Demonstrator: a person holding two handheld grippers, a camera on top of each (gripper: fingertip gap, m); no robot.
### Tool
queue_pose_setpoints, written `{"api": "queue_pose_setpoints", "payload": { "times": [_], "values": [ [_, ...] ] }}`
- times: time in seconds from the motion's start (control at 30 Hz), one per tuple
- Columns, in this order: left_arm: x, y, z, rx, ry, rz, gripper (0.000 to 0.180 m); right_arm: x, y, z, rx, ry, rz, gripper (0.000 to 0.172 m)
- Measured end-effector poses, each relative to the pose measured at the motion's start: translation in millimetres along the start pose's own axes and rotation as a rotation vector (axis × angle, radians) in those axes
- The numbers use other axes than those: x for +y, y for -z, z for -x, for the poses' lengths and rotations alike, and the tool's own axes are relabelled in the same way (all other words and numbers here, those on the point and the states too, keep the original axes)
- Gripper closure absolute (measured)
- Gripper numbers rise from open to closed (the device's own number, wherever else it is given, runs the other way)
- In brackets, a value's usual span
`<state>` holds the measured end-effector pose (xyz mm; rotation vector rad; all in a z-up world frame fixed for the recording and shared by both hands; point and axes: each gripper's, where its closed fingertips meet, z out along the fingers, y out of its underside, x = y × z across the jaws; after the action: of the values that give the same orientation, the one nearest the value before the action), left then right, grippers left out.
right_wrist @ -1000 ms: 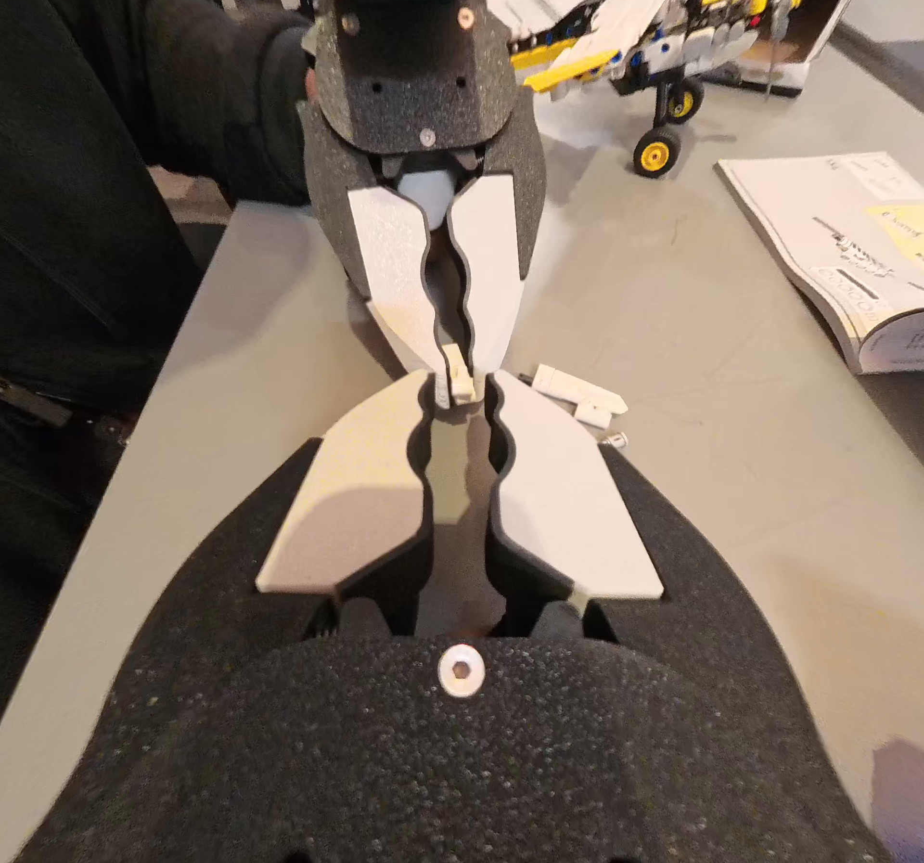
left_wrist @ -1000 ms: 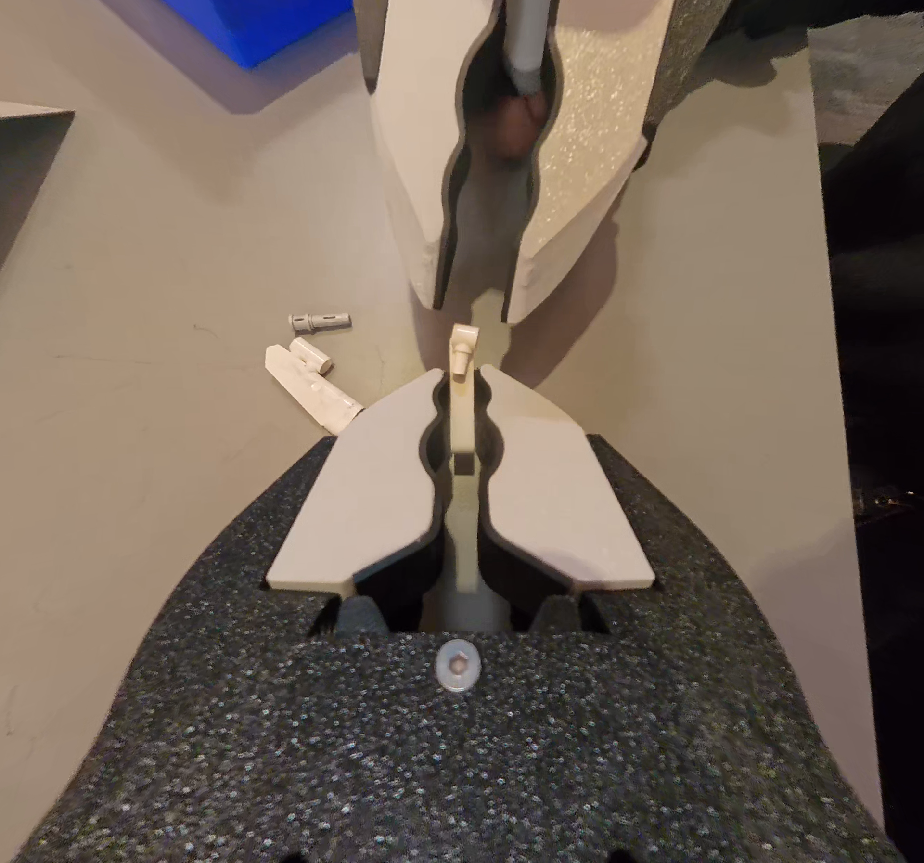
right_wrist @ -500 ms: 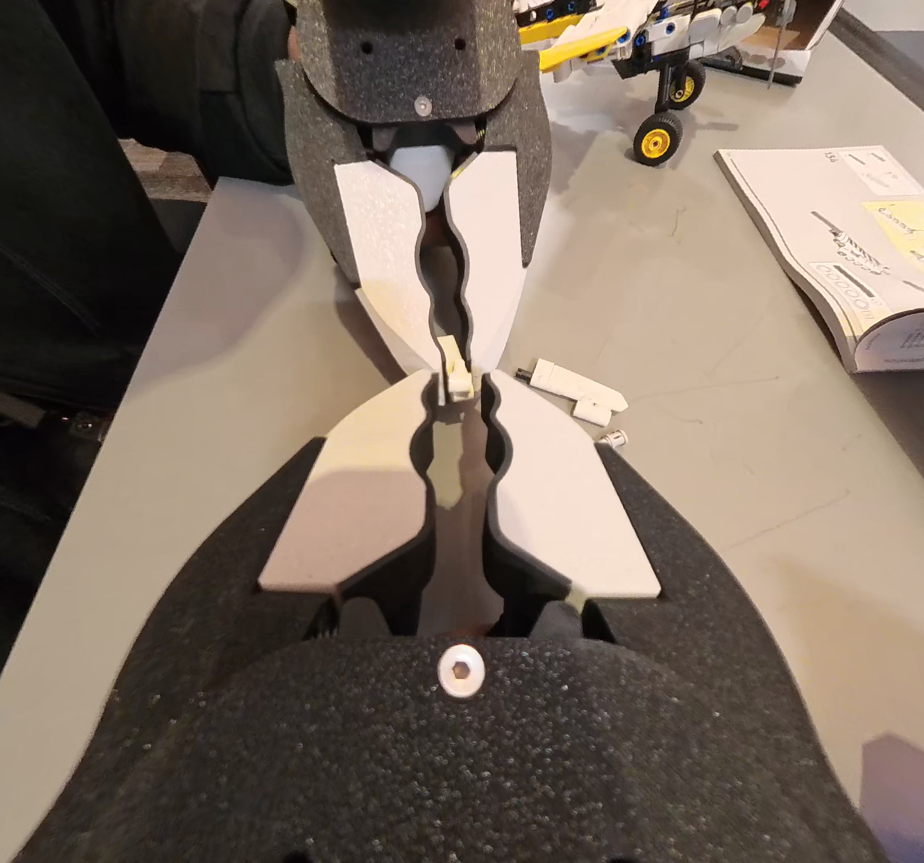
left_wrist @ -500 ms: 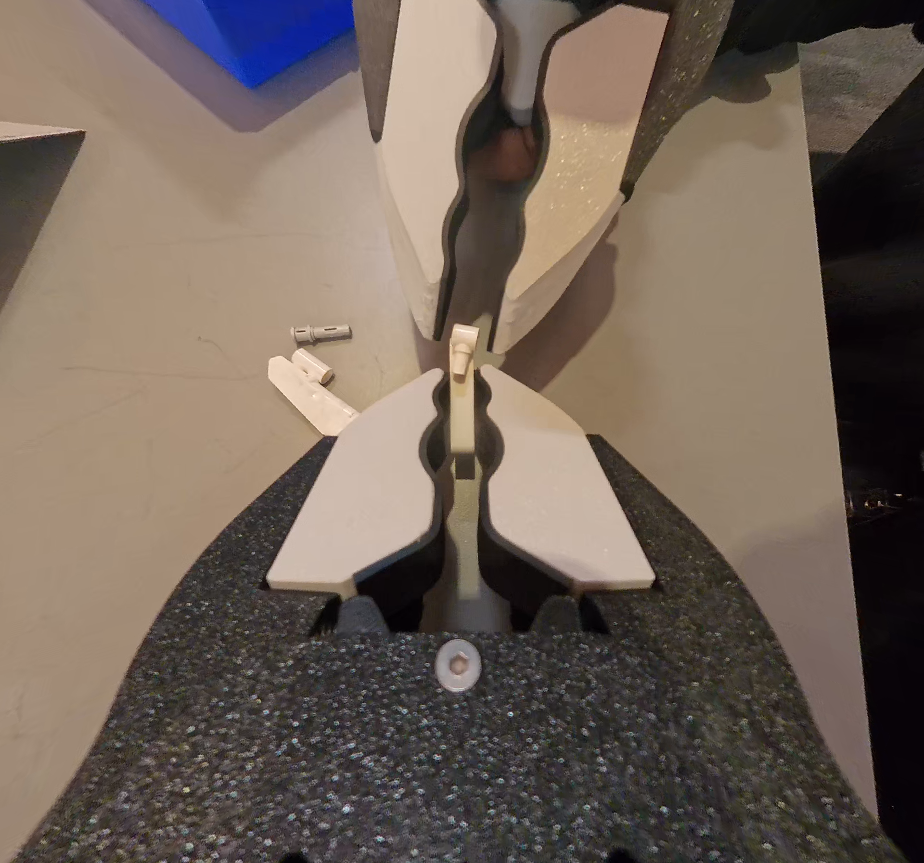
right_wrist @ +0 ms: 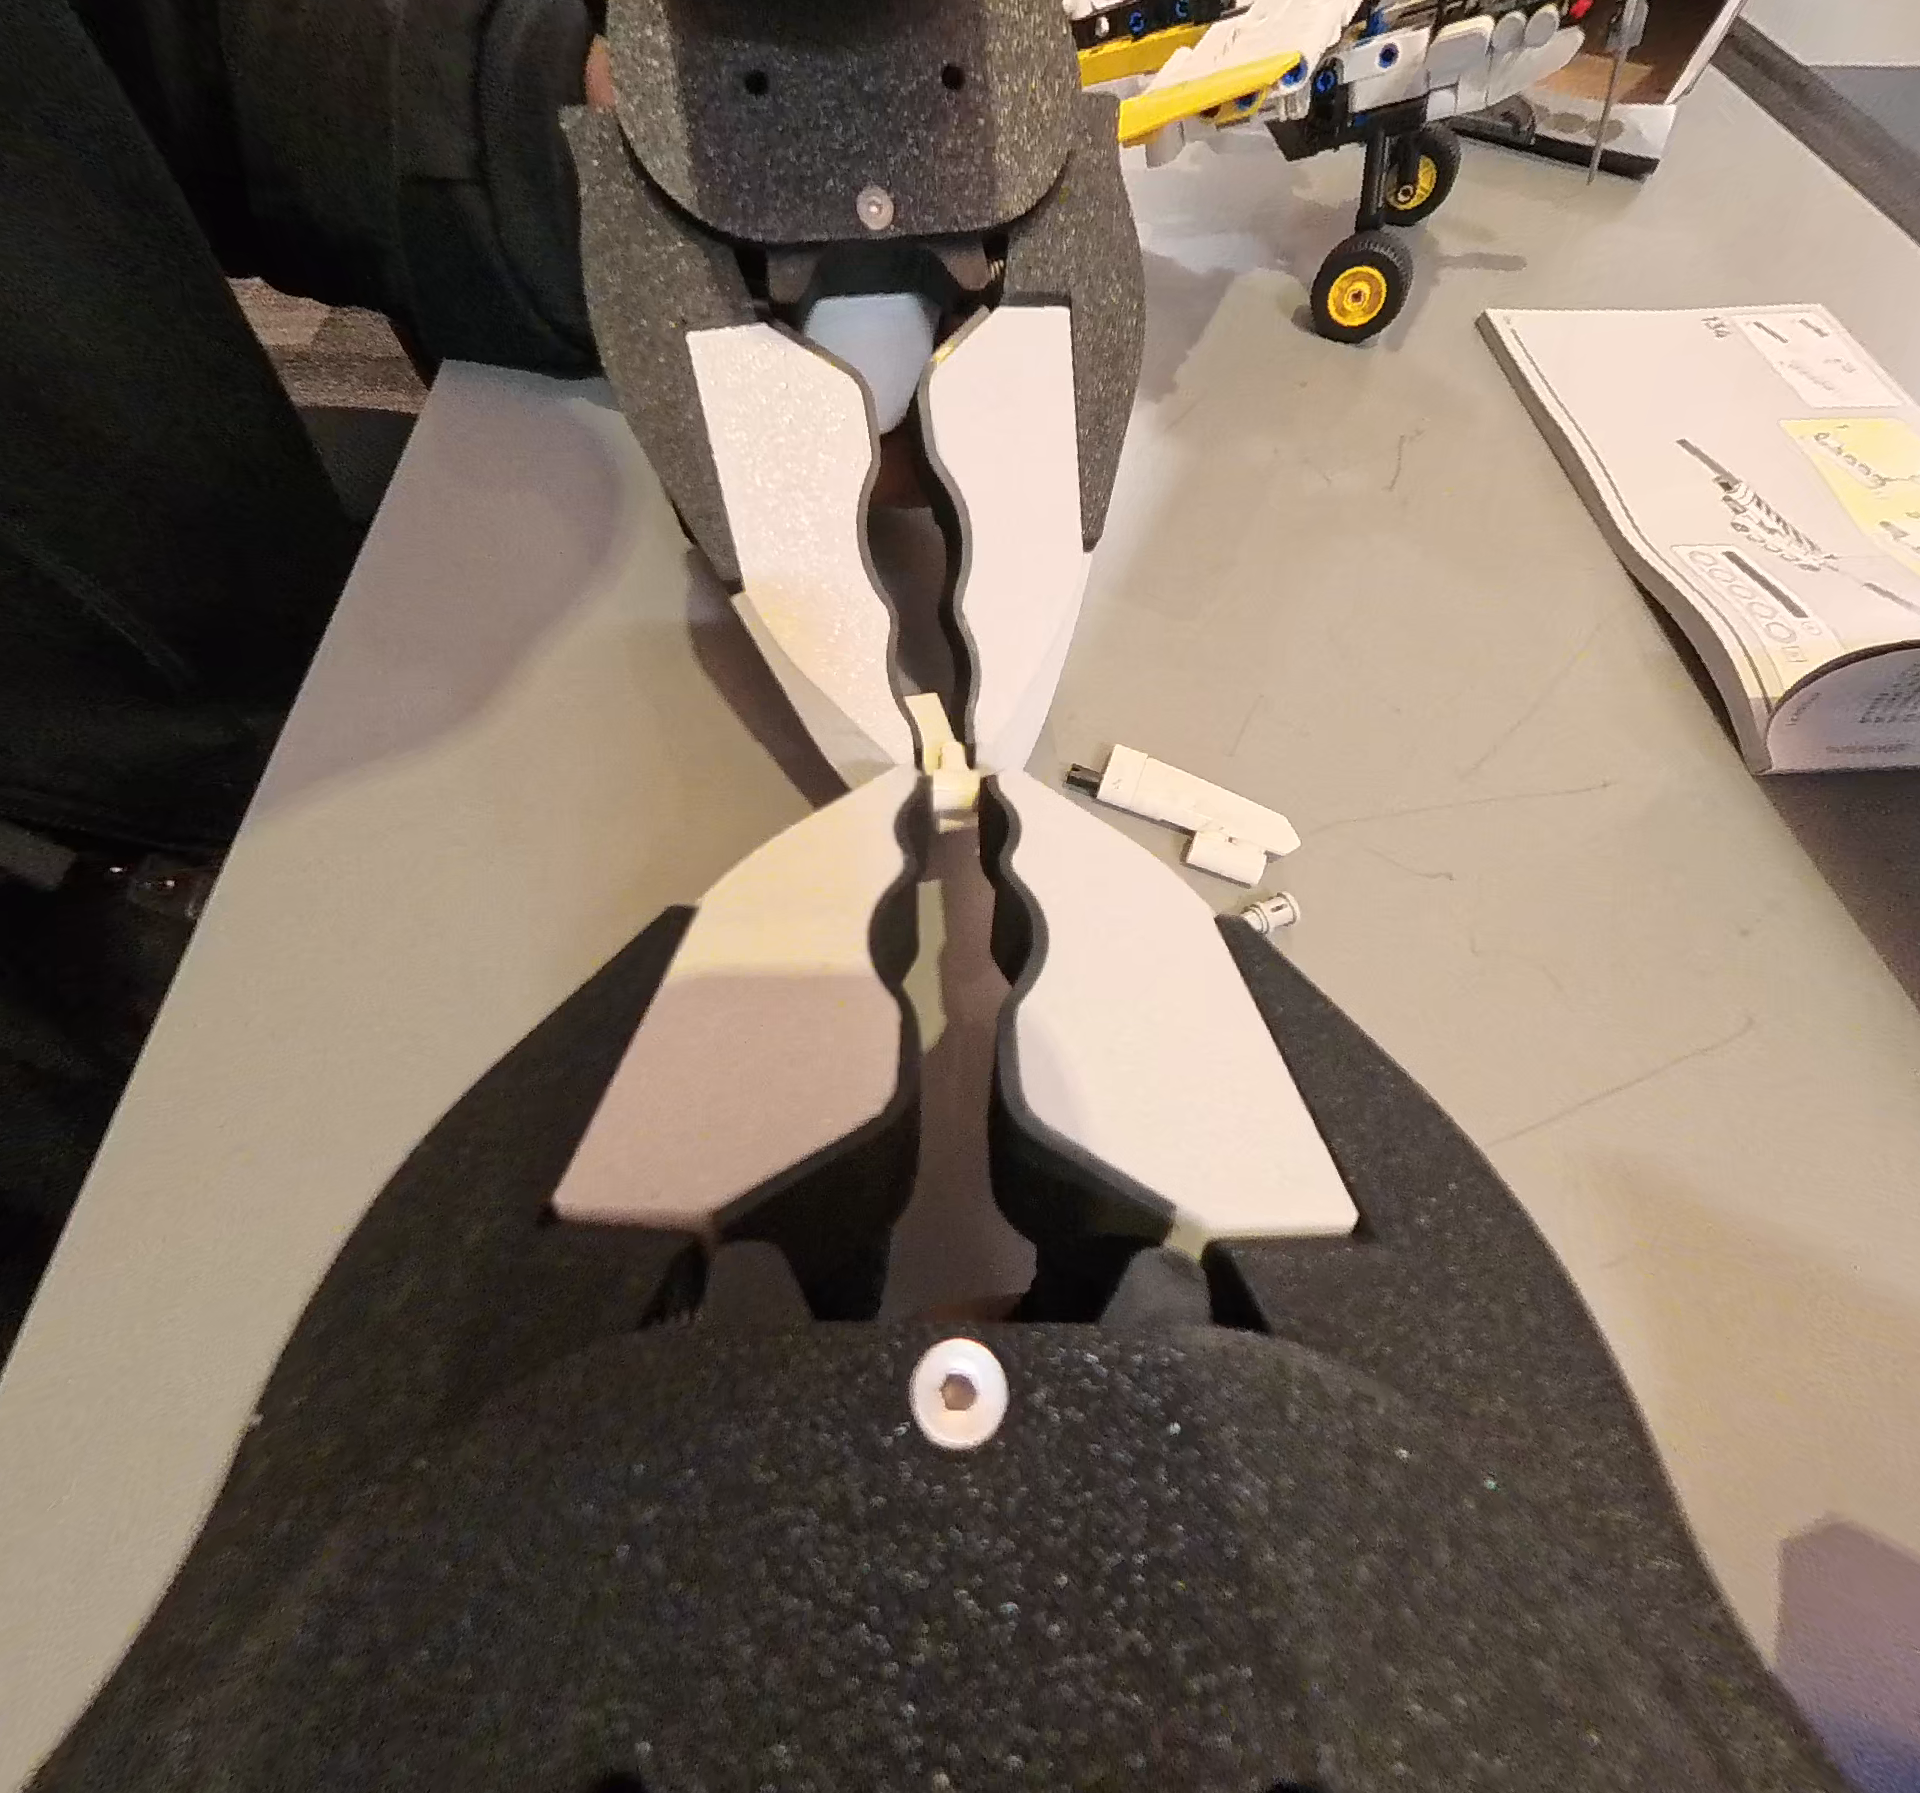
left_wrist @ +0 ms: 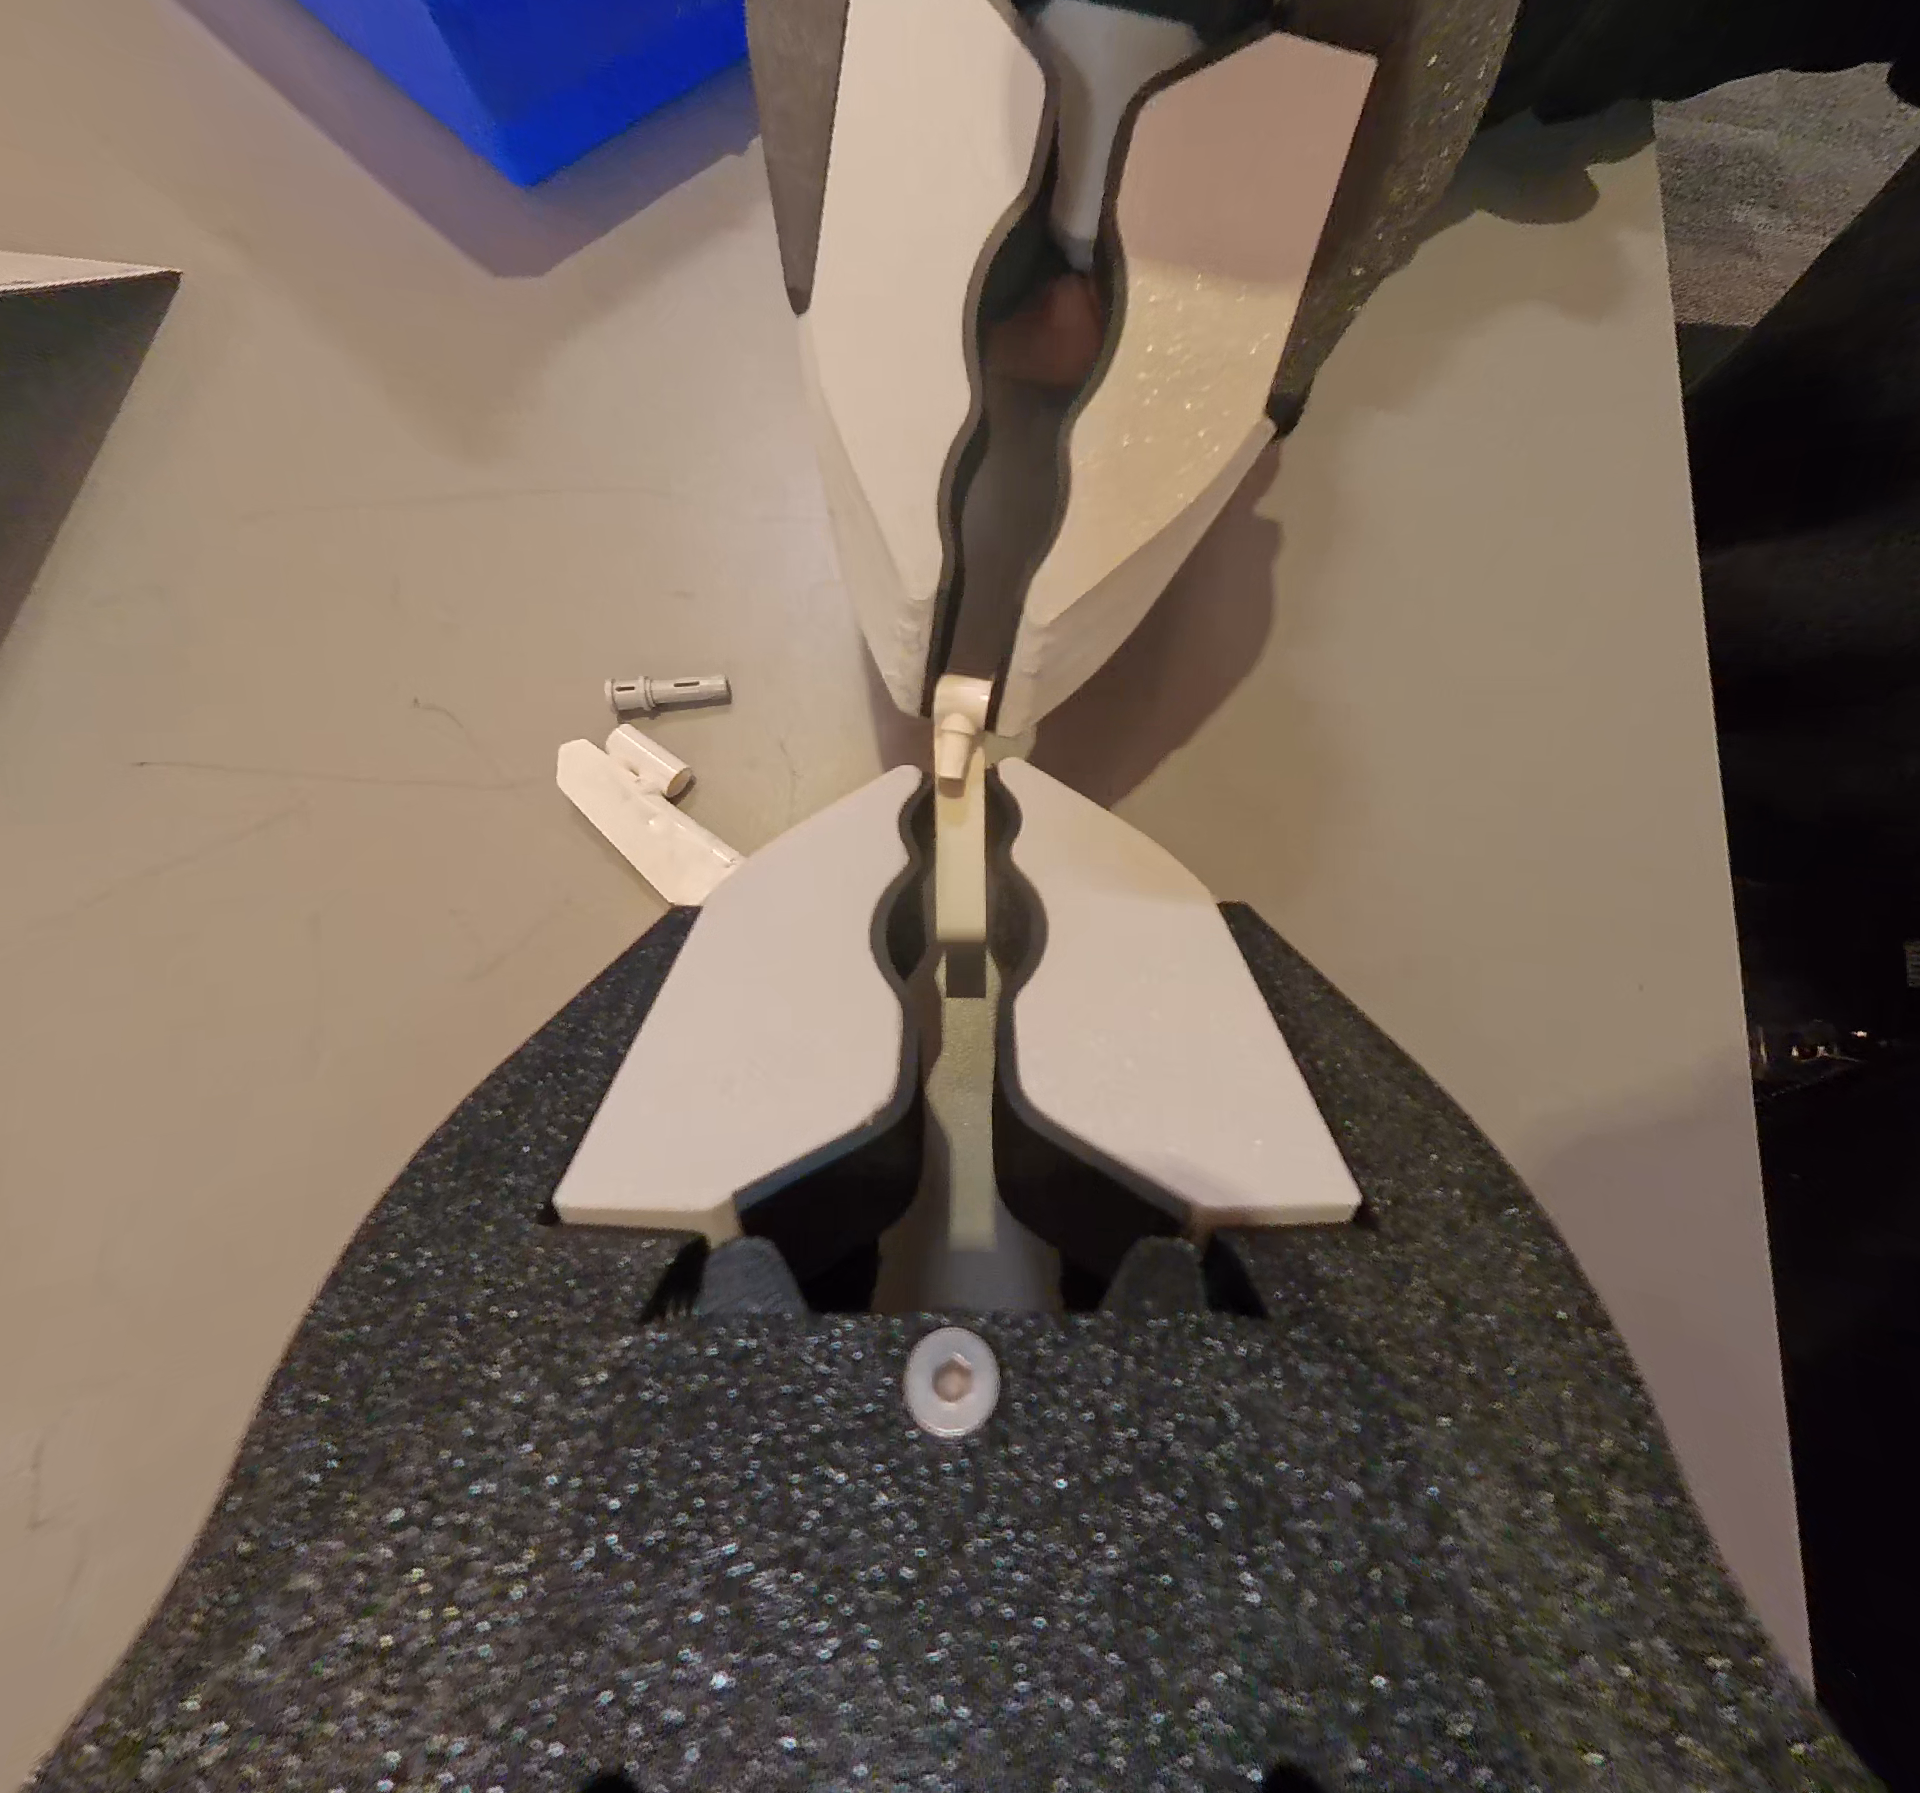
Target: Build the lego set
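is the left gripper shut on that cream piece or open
Shut on it. The left gripper has both pads against the narrow cream piece, whose far end sits between the right gripper's fingertips.

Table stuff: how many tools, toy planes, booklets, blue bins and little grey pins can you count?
tools: 2, left tool and right tool
toy plane: 1
booklet: 1
blue bin: 1
grey pin: 1
total: 6
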<state>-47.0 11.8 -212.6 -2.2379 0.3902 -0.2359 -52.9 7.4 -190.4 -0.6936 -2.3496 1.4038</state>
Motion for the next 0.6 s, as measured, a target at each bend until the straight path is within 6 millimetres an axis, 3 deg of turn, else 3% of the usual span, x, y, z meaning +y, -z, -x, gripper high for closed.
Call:
{"api": "queue_pose_setpoints", "payload": {
  "times": [0.13,0.3,0.47,0.6],
  "values": [
    [-1.3,1.5,8.2,-0.026,0.073,-0.018,0.173,-3.0,2.8,-4.8,0.044,0.013,-0.024,0.164],
    [-9.9,7.2,22.8,-0.042,0.281,-0.113,0.172,-10.5,11.6,-21.2,0.238,0.094,-0.027,0.164],
    [-17.1,9.0,27.8,-0.007,0.459,-0.191,0.172,-9.7,10.4,-25.7,0.421,0.247,0.072,0.164],
    [-18.2,7.7,29.6,-0.014,0.496,-0.210,0.172,-7.9,10.0,-29.9,0.516,0.270,0.134,0.164]
  ]
}}
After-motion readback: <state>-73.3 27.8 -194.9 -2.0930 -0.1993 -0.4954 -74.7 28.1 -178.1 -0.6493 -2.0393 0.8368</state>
